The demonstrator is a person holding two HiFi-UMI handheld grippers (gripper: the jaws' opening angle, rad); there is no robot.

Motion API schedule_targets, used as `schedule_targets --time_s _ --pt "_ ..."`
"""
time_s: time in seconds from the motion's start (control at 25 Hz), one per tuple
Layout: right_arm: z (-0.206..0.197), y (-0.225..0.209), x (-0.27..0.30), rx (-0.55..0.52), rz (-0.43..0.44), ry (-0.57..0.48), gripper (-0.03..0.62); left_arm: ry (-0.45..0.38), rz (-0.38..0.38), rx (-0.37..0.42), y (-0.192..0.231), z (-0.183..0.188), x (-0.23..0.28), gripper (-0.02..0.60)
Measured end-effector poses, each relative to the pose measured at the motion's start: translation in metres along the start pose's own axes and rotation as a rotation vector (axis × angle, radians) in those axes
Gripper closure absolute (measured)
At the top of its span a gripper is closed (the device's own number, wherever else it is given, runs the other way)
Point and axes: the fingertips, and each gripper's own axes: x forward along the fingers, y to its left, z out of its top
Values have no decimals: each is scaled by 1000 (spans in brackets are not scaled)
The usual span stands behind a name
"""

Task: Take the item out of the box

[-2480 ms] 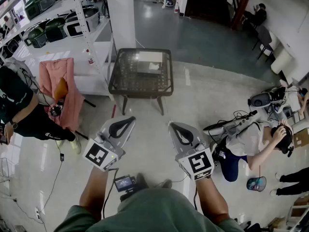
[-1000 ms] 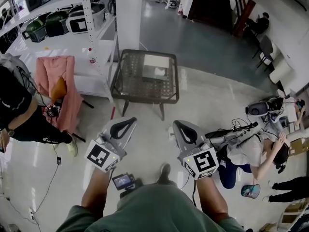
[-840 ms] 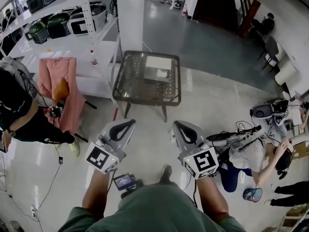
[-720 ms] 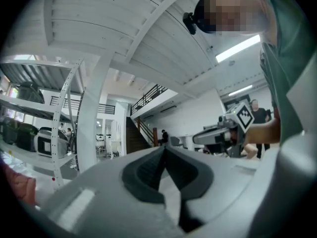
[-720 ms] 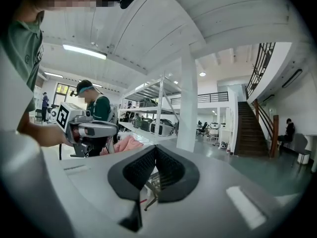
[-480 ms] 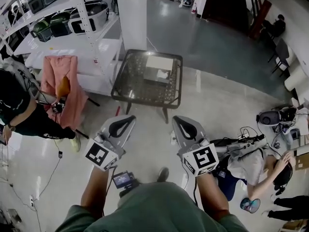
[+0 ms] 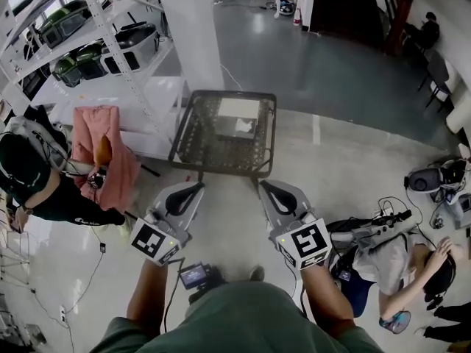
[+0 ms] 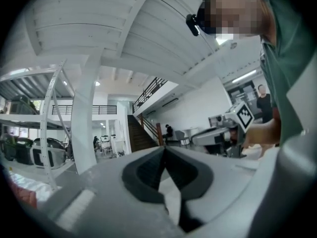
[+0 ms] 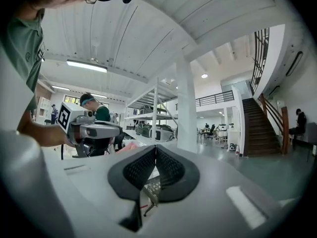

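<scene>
A pale open box (image 7: 237, 118) sits on a small dark wicker-framed glass table (image 7: 191, 149) ahead of me in the head view; what lies inside it I cannot make out. Both grippers hang over the floor just short of the table's near edge. My left gripper (image 7: 193, 188) is shut with nothing in it, and its black pads (image 8: 148, 170) meet at the tip. My right gripper (image 7: 263, 186) is shut and empty too, its pads (image 9: 171, 170) pressed together. A bit of the table (image 9: 151, 186) shows below the right gripper's jaws.
A white pillar (image 7: 193, 28) and a metal rack (image 7: 96, 50) of cookers stand left of the table. A pink cloth (image 7: 103, 153) hangs over a chair beside a person (image 7: 37, 186). Another person (image 7: 397, 256) crouches at the right among cables and equipment.
I have walked forward, so the table now lies closer to the grippers' tips. Both grippers have stayed shut and side by side.
</scene>
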Motion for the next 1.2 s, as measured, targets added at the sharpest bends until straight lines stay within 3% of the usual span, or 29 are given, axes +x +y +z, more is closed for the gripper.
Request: schedule_targets --time_s 0.32,0.56,1.2 --pt "-12 -32 14 9 -6 10 586 9 -44 10 12 -9 47 578" --pt "-16 -56 30 -8 -63 47 586 -23 -90 -15 35 -19 74 578" --pt "-17 -74 170 -33 -191 129 586 -90 -205 -91 181 -57 102 578"
